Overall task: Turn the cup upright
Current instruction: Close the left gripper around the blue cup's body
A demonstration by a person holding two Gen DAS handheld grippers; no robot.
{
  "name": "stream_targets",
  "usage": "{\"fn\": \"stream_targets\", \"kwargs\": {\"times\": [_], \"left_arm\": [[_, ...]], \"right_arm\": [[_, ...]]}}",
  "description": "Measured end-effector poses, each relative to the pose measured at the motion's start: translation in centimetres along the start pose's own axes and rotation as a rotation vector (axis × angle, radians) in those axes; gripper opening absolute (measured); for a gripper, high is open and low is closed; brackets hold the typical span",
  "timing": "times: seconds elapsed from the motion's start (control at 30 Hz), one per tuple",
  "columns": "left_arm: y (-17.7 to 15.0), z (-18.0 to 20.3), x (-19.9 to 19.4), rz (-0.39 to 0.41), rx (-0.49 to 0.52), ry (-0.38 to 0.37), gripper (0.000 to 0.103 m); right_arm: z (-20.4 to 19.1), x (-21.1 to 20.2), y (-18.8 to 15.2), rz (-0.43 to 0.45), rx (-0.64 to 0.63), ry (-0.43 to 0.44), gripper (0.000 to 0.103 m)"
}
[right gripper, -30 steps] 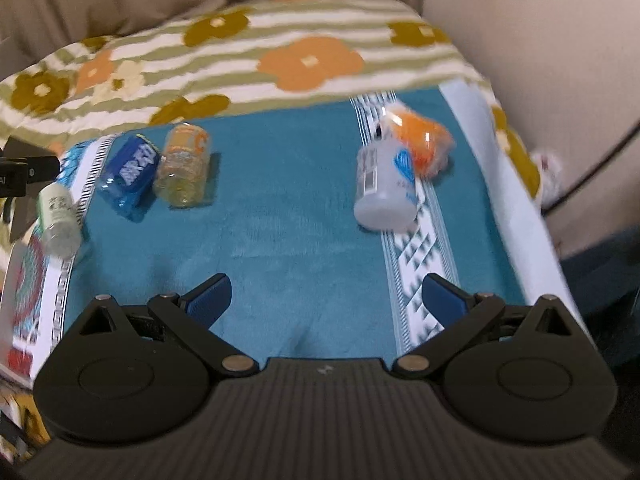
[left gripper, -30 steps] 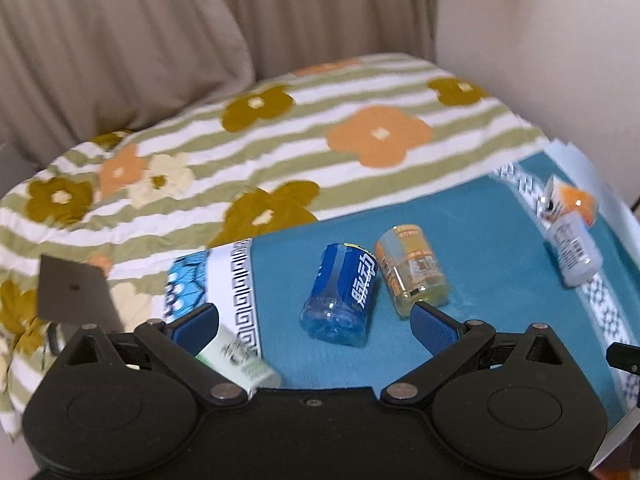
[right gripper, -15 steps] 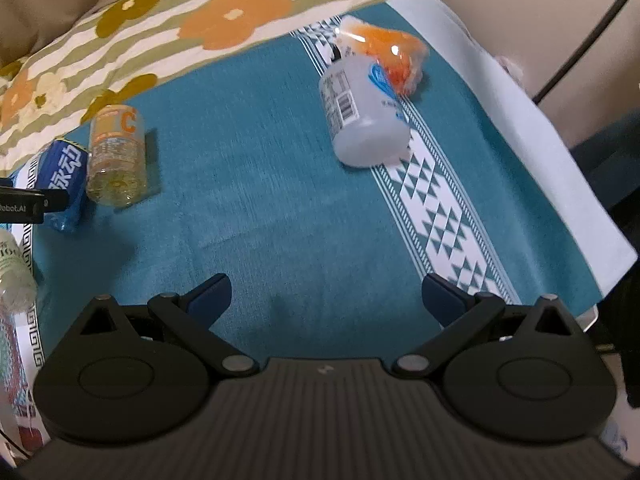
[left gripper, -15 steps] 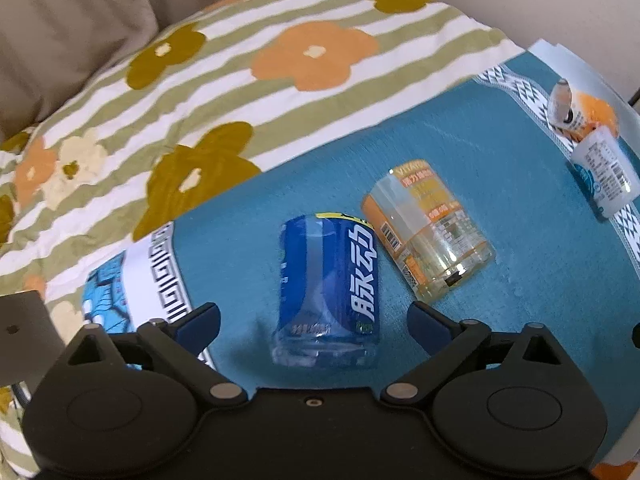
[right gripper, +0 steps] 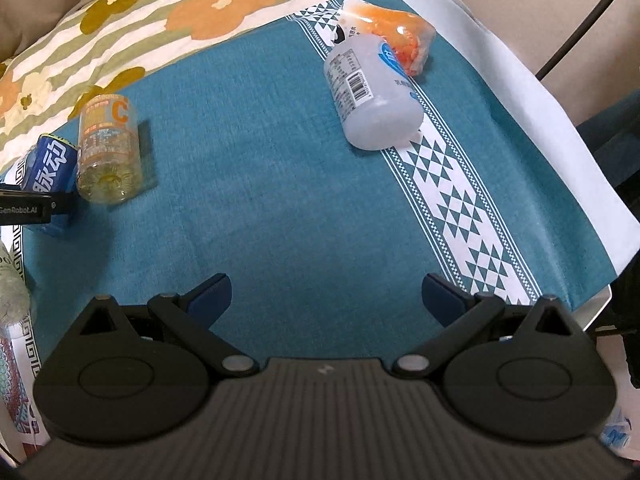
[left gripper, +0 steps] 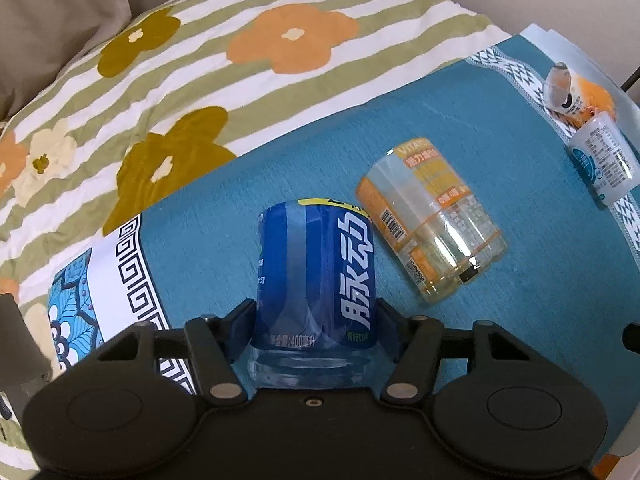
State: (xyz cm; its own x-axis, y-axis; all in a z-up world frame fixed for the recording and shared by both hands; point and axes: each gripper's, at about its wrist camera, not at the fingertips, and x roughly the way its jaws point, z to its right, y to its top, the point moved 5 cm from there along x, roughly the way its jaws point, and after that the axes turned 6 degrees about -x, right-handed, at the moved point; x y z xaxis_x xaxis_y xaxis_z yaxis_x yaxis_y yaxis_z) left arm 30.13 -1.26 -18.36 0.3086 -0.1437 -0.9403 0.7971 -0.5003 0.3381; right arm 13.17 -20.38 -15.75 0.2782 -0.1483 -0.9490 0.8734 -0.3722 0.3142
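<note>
A blue cup [left gripper: 316, 280] cut from a bottle lies on its side on the teal cloth [left gripper: 280, 168]. My left gripper [left gripper: 314, 320] is shut on its base end, a finger on each side. The blue cup also shows at the far left of the right wrist view [right gripper: 48, 168], with the left gripper's body across it. A clear yellow-orange cup [left gripper: 432, 228] lies just right of it, also seen in the right wrist view [right gripper: 108, 152]. My right gripper [right gripper: 326, 294] is open and empty above bare cloth [right gripper: 280, 168].
A white cup [right gripper: 372, 96] and an orange cup [right gripper: 396, 36] lie on their sides on the patterned band at the far right. A pale green bottle [right gripper: 10, 280] lies at the left edge. A flowered striped blanket [left gripper: 200, 60] lies behind the cloth.
My left gripper has moved forward onto the blue cup and closed on it. My right gripper has moved a little closer to the cloth, still open.
</note>
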Motion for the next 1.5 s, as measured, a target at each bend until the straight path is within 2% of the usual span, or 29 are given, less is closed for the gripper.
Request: {"fn": "stream_targets", "kwargs": {"times": [0.33, 0.6, 0.87, 1.03, 1.2, 1.5], "left_arm": [[-0.7, 0.5, -2.5, 0.06, -0.043, 0.025, 0.066], [-2.1, 2.9, -7.7, 0.131, -0.169, 0.061, 0.066], [-4.8, 7.8, -11.2, 0.173, -0.319, 0.071, 0.066], [-6.7, 11.5, -11.0, 0.164, -0.403, 0.054, 0.066], [-8.0, 14.4, -9.0, 0.131, -0.465, 0.036, 0.066], [-9.3, 16.9, -4.7, 0.066, -0.507, 0.034, 0.066]], "right_arm": [[0.3, -0.9, 0.0, 0.033, -0.032, 0.029, 0.103], [2.1, -3.1, 1.1, 0.103, -0.127, 0.095, 0.103], [4.9, -5.0, 1.8, 0.163, -0.263, 0.136, 0.103], [6.9, -4.9, 1.5, 0.18, -0.327, 0.161, 0.103], [8.5, -4.0, 1.1, 0.18, -0.389, 0.177, 0.103], [9.8, -1.4, 0.0, 0.123, -0.411, 0.183, 0.103]]}}
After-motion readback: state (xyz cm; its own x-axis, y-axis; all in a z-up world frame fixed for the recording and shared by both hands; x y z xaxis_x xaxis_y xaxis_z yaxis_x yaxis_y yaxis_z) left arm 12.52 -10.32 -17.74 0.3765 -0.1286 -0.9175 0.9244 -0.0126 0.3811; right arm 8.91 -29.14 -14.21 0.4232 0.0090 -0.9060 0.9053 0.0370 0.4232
